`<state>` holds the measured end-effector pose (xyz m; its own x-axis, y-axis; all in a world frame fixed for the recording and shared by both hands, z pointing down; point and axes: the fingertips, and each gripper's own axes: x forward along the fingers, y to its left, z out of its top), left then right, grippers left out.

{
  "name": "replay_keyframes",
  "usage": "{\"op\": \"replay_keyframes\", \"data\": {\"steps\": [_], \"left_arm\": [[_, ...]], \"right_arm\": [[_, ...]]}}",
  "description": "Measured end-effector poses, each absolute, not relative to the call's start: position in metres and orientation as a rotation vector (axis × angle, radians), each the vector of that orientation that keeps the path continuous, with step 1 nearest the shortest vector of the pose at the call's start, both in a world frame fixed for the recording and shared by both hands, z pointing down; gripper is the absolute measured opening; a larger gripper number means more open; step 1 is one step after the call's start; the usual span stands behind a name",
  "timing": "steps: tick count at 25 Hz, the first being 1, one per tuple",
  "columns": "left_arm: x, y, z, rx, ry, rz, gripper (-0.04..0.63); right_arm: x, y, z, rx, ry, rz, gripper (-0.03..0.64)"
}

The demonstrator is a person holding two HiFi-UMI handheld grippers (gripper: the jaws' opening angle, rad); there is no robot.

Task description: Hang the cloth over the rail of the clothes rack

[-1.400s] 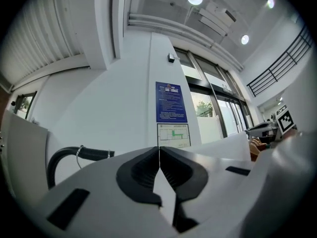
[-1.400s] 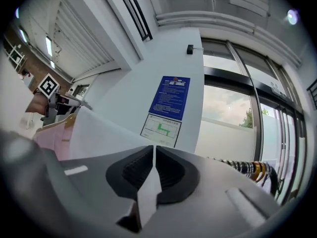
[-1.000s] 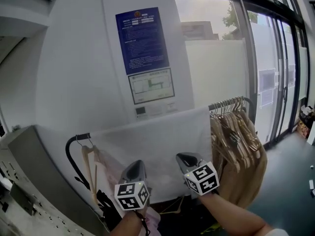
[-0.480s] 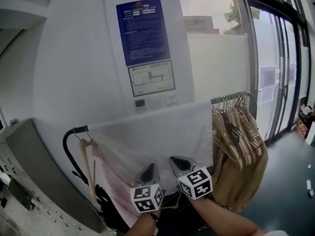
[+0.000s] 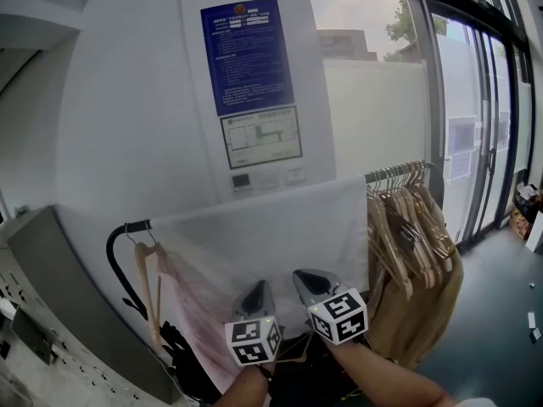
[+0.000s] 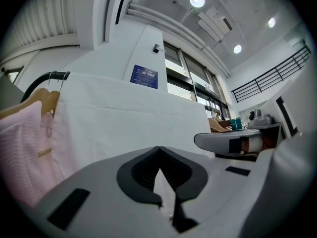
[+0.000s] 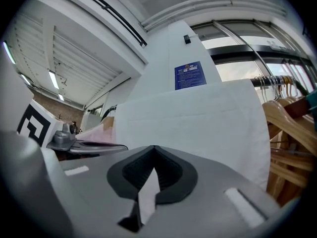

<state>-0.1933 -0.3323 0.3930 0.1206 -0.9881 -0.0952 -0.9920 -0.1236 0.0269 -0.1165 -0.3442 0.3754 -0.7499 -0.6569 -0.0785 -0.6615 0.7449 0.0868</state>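
Note:
A white cloth (image 5: 271,227) hangs flat over the black rail (image 5: 116,242) of the clothes rack, in front of a white wall. Both grippers sit close together at its lower part. In the head view, my left gripper (image 5: 259,288) points up at the cloth, and my right gripper (image 5: 305,275) is just to its right. Each is shut with a thin white strip of cloth pinched between the pads, seen in the left gripper view (image 6: 159,150) and the right gripper view (image 7: 154,150). The cloth (image 6: 129,113) (image 7: 198,118) fills the space ahead of both. Its bottom edge is hidden by the grippers.
A pink garment (image 5: 191,295) on a wooden hanger hangs at the rail's left end. Several wooden hangers (image 5: 407,219) and a tan garment (image 5: 437,295) crowd the right end. A blue notice (image 5: 246,53) is on the wall; glass doors (image 5: 475,125) stand right, a grey sloped counter (image 5: 51,295) left.
Over the second my left gripper moved right, toward the right gripper, and both now sit close together under the cloth. In the last half second almost nothing moved.

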Motion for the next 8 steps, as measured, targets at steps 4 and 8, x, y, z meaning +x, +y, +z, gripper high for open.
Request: {"op": "replay_keyframes", "data": {"steps": [4, 8], "left_arm": [[-0.1939, -0.3354, 0.3929, -2.324, 2.043, 0.132, 0.008], [-0.1982, -0.3376, 0.3879, -2.322, 2.041, 0.132, 0.006]], "right_arm": [[-0.1175, -0.3463, 0.3751, -1.097, 2.893, 0.171, 0.0], [-0.1201, -0.3487, 0.3693, -1.097, 2.888, 0.168, 0.0]]}}
